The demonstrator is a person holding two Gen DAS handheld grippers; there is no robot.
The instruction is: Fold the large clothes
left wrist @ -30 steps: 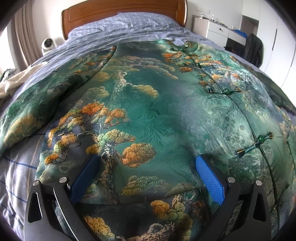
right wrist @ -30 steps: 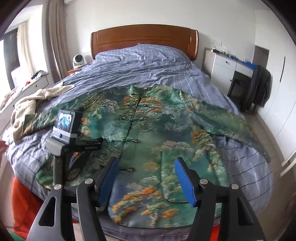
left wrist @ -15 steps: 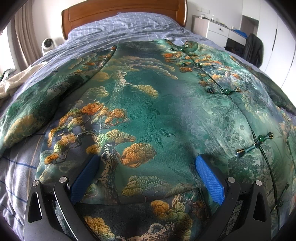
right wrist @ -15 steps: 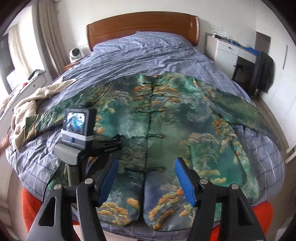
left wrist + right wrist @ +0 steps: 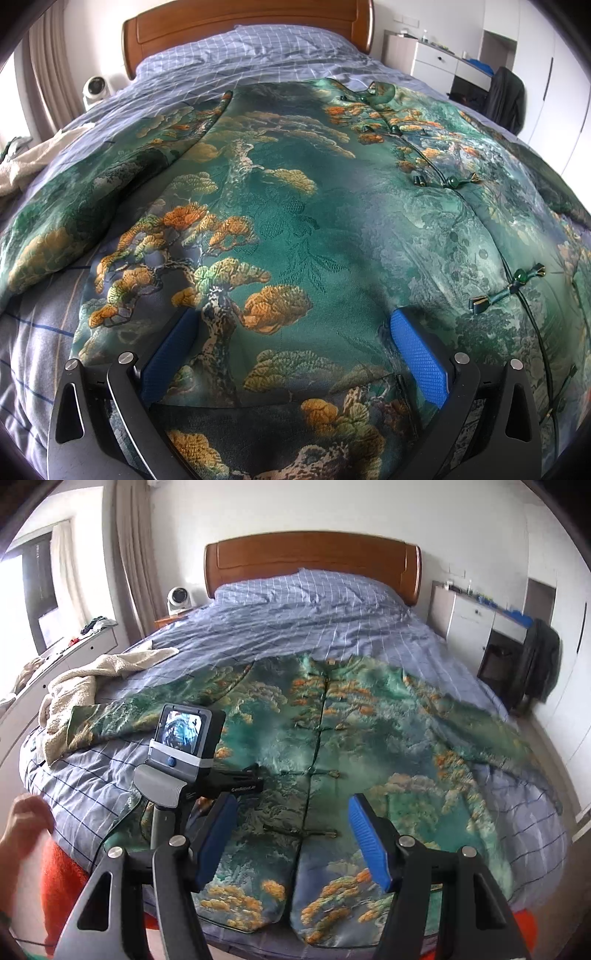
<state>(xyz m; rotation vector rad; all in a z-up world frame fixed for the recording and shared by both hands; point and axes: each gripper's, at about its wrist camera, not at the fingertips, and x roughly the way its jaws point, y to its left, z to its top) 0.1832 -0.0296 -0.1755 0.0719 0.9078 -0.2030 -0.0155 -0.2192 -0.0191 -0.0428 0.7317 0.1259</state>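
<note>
A green brocade jacket [image 5: 369, 738] with orange pine trees and knot buttons lies front up on the bed, sleeves spread to both sides. In the left wrist view the jacket [image 5: 314, 221] fills the frame. My left gripper [image 5: 295, 350] is open, its blue pads [image 5: 417, 354] set wide apart on the flat fabric left of the button line. My right gripper [image 5: 293, 838] hangs open above the hem, with the front slit between its fingers and nothing held. The left gripper's camera unit [image 5: 184, 738] stands over the jacket's left side in the right wrist view.
A cream towel [image 5: 85, 686] lies bunched at the bed's left edge, by the jacket's left cuff. A hand [image 5: 26, 823] shows at lower left. Wooden headboard [image 5: 310, 557], white fan [image 5: 179, 598], white desk [image 5: 472, 616] and a dark coat [image 5: 539, 657] on the right.
My right gripper has drifted sideways along the foot of the bed, so the jacket sits further right in its view; it stays open. My left gripper has not moved.
</note>
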